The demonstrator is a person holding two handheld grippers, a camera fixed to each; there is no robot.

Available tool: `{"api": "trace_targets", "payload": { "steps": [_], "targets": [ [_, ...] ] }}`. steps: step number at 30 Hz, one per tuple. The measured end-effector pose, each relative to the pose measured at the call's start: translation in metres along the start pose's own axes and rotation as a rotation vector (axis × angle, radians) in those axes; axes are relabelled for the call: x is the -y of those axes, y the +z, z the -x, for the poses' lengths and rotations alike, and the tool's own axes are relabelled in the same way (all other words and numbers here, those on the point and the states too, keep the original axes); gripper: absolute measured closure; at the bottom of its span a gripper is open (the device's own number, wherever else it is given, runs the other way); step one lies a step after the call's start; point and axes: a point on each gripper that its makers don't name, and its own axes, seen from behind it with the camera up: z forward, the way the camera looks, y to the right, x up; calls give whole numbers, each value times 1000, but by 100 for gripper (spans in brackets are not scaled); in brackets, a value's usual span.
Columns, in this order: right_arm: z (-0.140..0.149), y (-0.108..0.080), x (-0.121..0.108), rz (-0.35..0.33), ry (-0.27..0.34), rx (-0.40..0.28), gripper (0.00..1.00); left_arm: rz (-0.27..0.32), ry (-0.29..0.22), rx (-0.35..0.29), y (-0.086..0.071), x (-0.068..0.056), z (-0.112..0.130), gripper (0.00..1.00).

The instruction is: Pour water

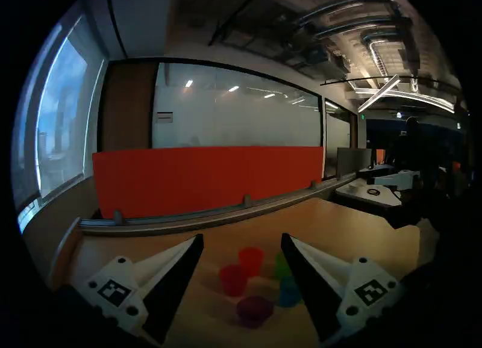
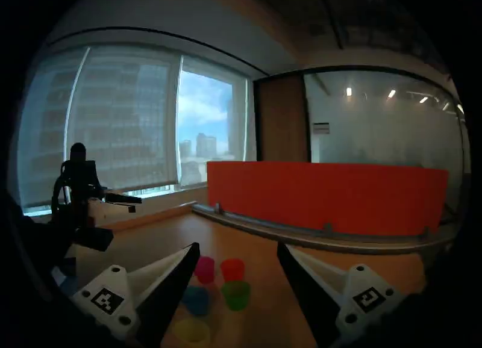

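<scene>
Cups (image 1: 233, 280), bunched on the wooden desk (image 1: 337, 227) just ahead. Wide open and empty-handed at both left gripper (image 1: 241, 236) and right gripper (image 2: 238, 245). Risks toppling neighbours or spilling water on reaching in, given such tight crowding.

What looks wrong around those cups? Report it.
Nothing stands out. The coloured cups appear upright, clustered on the wooden desk, with no spill visible. The left gripper and right gripper have jaws open.
</scene>
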Motion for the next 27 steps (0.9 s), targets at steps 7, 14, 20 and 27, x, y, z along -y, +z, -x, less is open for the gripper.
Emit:
{"api": "trace_targets", "payload": {
  "steps": [7, 14, 20, 27],
  "targets": [
    [3, 6, 7, -35, -5, 14, 1, 36, -12, -11, 2, -5, -4, 4],
    [7, 8, 11, -45, -37, 39, 1, 53, -2, 1, 4, -7, -2, 4],
    [20, 8, 16, -64, -85, 104, 1, 60, 26, 37, 6, -7, 3, 4],
    [35, 10, 23, -101, -112, 171, 1, 91, 44, 74, 8, -12, 12, 5]
  ]
}}
